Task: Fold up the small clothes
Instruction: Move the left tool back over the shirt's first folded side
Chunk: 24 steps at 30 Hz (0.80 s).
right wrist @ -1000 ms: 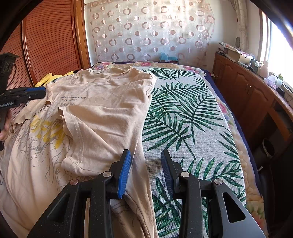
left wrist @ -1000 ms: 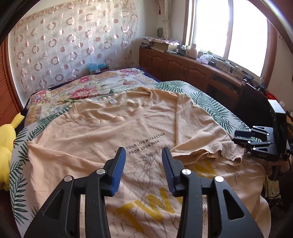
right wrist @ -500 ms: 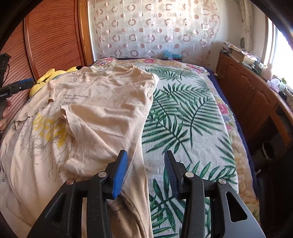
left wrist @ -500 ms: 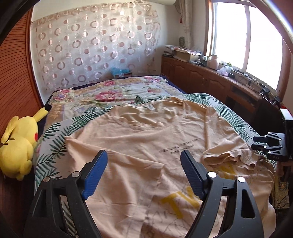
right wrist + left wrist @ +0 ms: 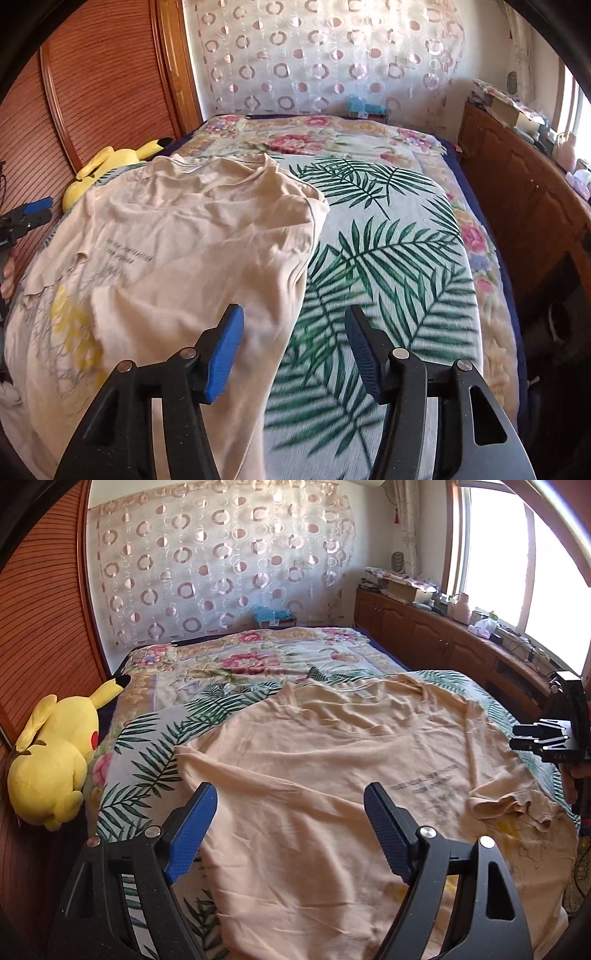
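Bed [image 5: 236, 672] with palm-leaf and floral covers, beige T-shirt [image 5: 332, 775] spread flat, yellow plush toy [image 5: 51, 760] at edge

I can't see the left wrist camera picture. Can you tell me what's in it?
A beige T-shirt lies spread on a bed with a leaf-print cover, one sleeve folded in. The left gripper hovers above it, blue fingers wide apart and empty. A yellow plush toy sits at the bed's left edge.

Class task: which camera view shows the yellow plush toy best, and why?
The left wrist view: the yellow plush toy lies whole beside the bed, body, ears and red cheek visible. The right wrist view shows only its ears and part of its top behind the beige T-shirt.
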Each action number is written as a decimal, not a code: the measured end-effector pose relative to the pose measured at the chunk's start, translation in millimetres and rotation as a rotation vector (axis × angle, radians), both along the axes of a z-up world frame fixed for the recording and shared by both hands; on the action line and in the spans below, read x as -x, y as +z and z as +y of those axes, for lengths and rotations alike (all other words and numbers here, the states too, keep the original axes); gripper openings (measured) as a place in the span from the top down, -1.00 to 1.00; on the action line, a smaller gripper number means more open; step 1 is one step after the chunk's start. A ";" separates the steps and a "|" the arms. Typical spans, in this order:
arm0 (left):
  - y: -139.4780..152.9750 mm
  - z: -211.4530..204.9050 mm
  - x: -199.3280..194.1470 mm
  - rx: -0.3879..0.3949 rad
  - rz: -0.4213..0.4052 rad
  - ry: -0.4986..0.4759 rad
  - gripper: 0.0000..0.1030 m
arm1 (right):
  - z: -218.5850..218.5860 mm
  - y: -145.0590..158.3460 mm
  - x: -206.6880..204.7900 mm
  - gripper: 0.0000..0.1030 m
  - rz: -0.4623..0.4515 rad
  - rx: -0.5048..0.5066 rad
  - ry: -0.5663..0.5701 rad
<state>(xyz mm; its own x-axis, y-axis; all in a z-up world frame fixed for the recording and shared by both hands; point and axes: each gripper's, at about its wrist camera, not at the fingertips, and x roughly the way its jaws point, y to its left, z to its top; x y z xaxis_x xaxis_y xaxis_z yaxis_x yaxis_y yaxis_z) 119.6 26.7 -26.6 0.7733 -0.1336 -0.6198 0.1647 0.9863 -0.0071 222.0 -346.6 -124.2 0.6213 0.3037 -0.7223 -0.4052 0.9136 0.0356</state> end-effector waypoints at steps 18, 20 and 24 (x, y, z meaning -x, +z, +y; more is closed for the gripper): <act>-26.6 64.5 -53.5 -0.001 0.097 0.138 -0.60 | 43.4 -18.6 -92.2 -0.19 -0.001 0.043 0.082; -30.2 66.5 -59.7 -0.002 0.110 0.143 -0.60 | 46.6 -22.5 -92.8 -0.22 -0.016 0.051 0.079; -32.7 66.4 -69.5 -0.008 0.124 0.142 -0.60 | 46.1 -25.2 -92.2 -0.23 -0.016 0.047 0.075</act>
